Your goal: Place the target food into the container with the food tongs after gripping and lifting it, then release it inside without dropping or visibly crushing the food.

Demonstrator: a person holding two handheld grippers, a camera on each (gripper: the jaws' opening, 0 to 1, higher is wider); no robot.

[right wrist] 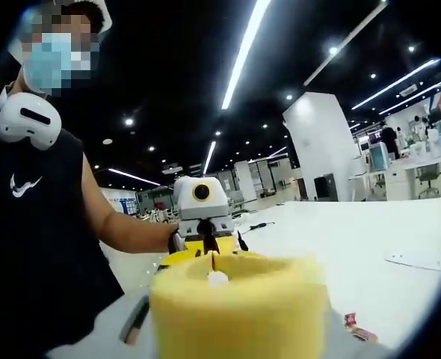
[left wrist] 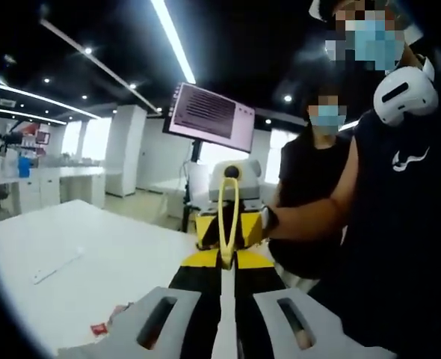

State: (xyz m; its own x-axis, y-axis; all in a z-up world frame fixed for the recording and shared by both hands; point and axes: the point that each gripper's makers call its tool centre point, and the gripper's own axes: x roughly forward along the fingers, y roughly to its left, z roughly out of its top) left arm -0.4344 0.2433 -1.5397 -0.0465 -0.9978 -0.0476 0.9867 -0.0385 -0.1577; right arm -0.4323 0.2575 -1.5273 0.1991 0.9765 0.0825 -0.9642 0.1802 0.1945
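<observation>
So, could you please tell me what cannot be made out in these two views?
- Right gripper view: the yellow spongy block hides the jaws behind it; open or shut is unclear.
- Left gripper view: the bottom edge cuts off where the jaws meet the tongs; grip unclear.
- Left gripper view: the red scrap on the table is too small to identify.

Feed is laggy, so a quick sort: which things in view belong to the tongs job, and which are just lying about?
Job:
- slim pale yellow food tongs
- round yellow spongy block, probably the food

Lying about:
- flat white strip on the white table
- small red wrapper
- dark screen on a stand
</observation>
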